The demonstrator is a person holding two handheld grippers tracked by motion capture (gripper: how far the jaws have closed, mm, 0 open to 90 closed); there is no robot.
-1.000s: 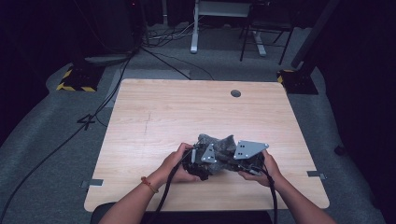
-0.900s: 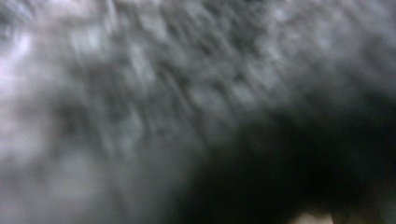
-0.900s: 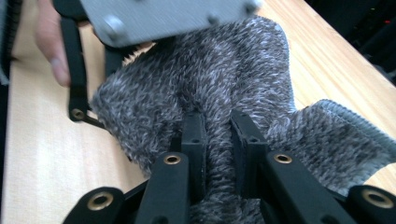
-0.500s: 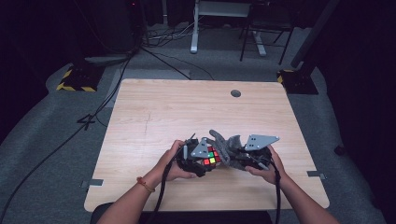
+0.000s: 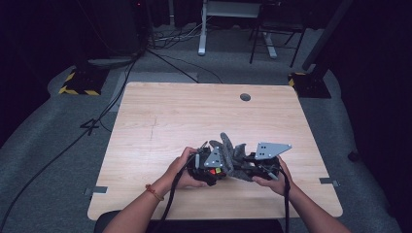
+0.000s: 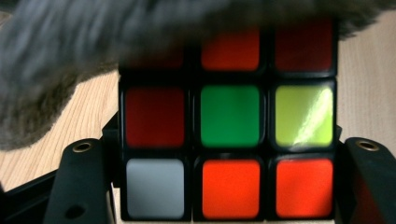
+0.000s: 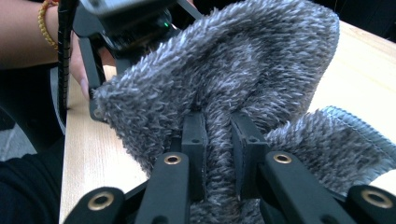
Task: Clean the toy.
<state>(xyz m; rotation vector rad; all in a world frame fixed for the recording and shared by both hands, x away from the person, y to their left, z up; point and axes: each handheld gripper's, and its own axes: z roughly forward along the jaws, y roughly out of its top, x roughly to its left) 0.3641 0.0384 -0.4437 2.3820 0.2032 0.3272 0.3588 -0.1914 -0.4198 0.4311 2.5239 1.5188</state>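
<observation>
Near the desk's (image 5: pixel 160 126) front edge, left gripper (image 5: pixel 206 167) jaws clamp the rigid, slick puzzle cube (image 6: pixel 229 126) by opposite faces—right gripper (image 7: pixel 217 140) jaws pinch the soft, limp grey fleece cloth (image 7: pixel 243 70) by a fold.

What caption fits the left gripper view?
Left gripper shut on a puzzle cube, grey fuzzy cloth draped over its top.

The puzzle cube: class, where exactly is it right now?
The puzzle cube sits clamped between the left gripper jaws near the table's front edge, with the grey fuzzy cloth draped over its top.
</observation>
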